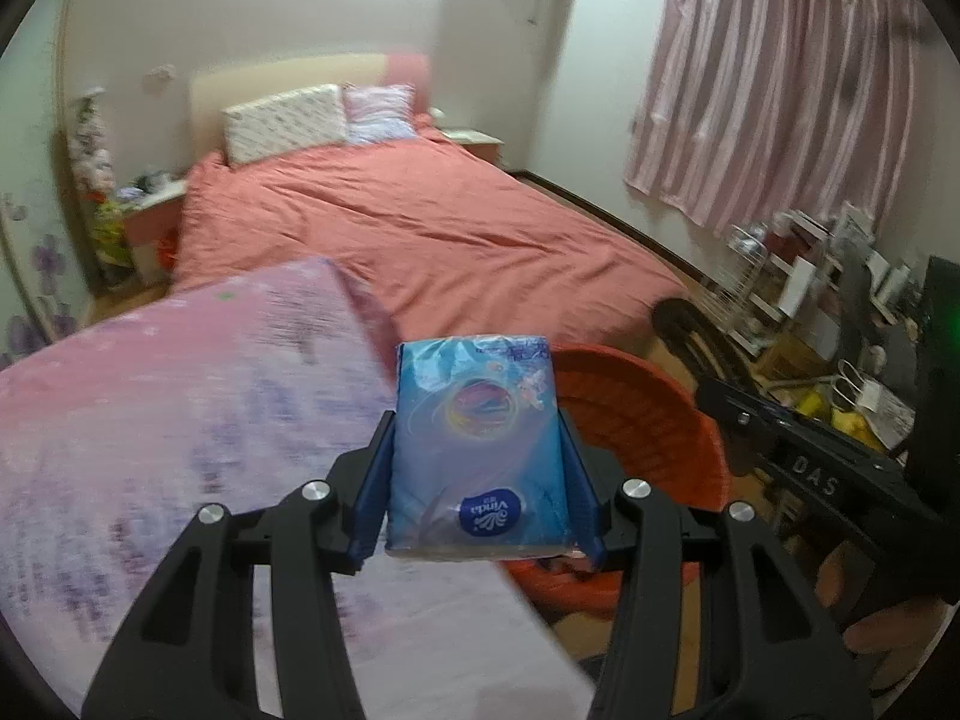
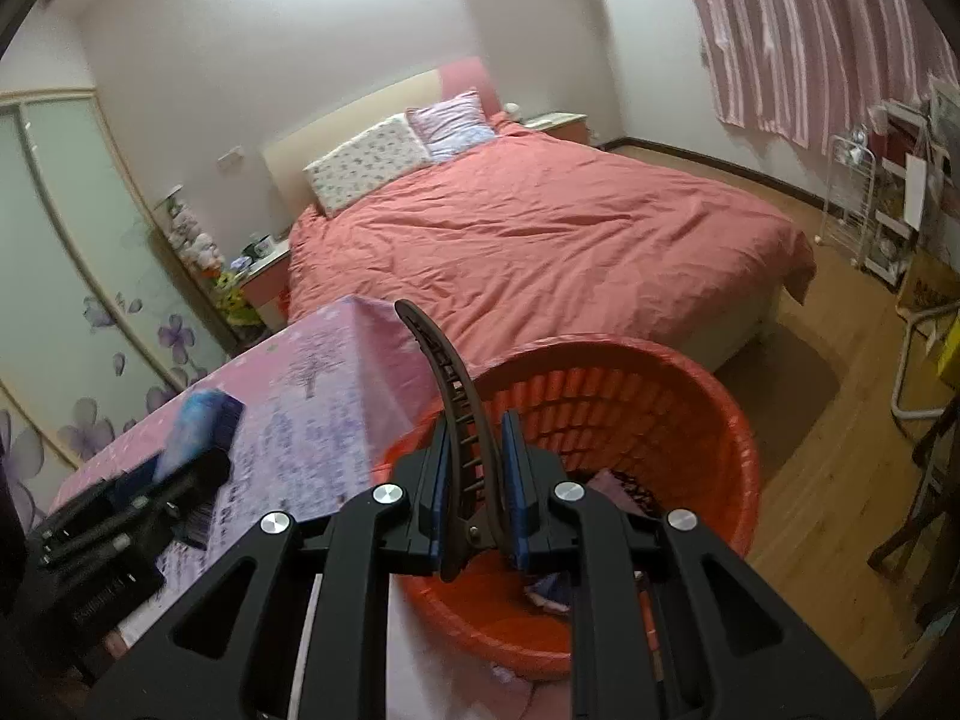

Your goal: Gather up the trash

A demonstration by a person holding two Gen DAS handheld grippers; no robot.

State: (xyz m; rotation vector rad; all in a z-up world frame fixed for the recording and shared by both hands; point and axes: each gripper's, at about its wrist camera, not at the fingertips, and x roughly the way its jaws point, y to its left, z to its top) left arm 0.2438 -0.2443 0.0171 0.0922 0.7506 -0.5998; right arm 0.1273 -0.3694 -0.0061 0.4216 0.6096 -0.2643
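A blue tissue pack (image 1: 477, 444) is held between the blue pads of the left tongs (image 1: 477, 480), which are clamped about half open on its two long sides. The pack is carried above the edge of a worktop (image 1: 150, 420) covered in a pink floral cloth, with the rim of an orange basket (image 1: 648, 408) just beyond and to the right of the tongs.

A dark brown hair clip (image 2: 459, 420) is gripped near its hinge by the right tongs (image 2: 474, 480), which are nearly closed; the clip's curved tip points up and away. The orange basket (image 2: 690, 420) is seen directly below and ahead of these tongs, beside the worktop (image 2: 300, 396), with scraps lying at its bottom. The left tongs (image 2: 180, 456) and the tissue pack (image 2: 195, 426) are seen blurred to the left. A bed (image 2: 540, 228) with a coral cover is seen well beyond both.
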